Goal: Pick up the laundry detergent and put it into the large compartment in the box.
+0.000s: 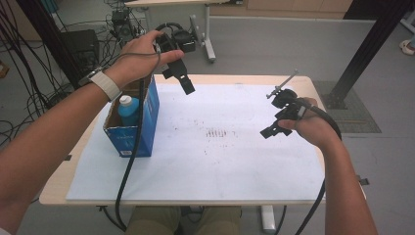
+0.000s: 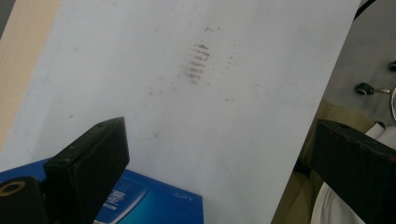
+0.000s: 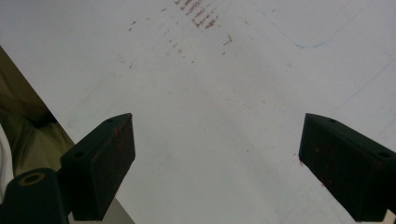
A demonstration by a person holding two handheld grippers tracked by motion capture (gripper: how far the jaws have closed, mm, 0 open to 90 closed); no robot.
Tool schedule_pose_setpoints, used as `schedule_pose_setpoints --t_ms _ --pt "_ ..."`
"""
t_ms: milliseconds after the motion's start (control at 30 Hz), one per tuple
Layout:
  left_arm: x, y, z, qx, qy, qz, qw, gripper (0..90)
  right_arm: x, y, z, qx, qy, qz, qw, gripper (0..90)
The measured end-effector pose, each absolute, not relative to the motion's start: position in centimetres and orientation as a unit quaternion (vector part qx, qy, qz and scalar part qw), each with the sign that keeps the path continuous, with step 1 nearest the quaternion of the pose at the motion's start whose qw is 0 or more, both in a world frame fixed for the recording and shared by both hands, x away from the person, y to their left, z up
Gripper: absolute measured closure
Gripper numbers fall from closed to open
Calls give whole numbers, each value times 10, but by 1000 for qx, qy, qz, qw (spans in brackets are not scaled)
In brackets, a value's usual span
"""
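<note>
Hovering with its jaws spread wide and nothing between them, the left gripper (image 1: 182,78) hangs just above and beyond the open blue cardboard box (image 1: 147,128), where a blue plastic bottle with a white cap (image 1: 128,109) stands upright, below and slightly behind the jaws. The right gripper (image 1: 275,128) is likewise released and empty, held over the white paper sheet (image 1: 235,166) well off to the side. To take the bottle cleanly, I judge the left gripper should swing back over the box opening, descend straight, straddle the neck under the cap, and close only once clear of the box walls.
</note>
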State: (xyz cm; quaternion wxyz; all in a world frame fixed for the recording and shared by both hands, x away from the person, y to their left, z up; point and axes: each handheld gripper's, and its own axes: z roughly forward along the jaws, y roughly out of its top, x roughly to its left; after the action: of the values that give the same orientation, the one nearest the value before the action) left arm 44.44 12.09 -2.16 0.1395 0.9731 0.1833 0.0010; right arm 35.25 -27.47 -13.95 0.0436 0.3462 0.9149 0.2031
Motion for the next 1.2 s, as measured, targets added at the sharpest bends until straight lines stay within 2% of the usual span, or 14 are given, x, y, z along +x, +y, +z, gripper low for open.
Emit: schedule_pose_setpoints --t_ms 1200 --pt "432 100 -74 988 110 13 110 58 352 -274 -147 346 915 205 41 104"
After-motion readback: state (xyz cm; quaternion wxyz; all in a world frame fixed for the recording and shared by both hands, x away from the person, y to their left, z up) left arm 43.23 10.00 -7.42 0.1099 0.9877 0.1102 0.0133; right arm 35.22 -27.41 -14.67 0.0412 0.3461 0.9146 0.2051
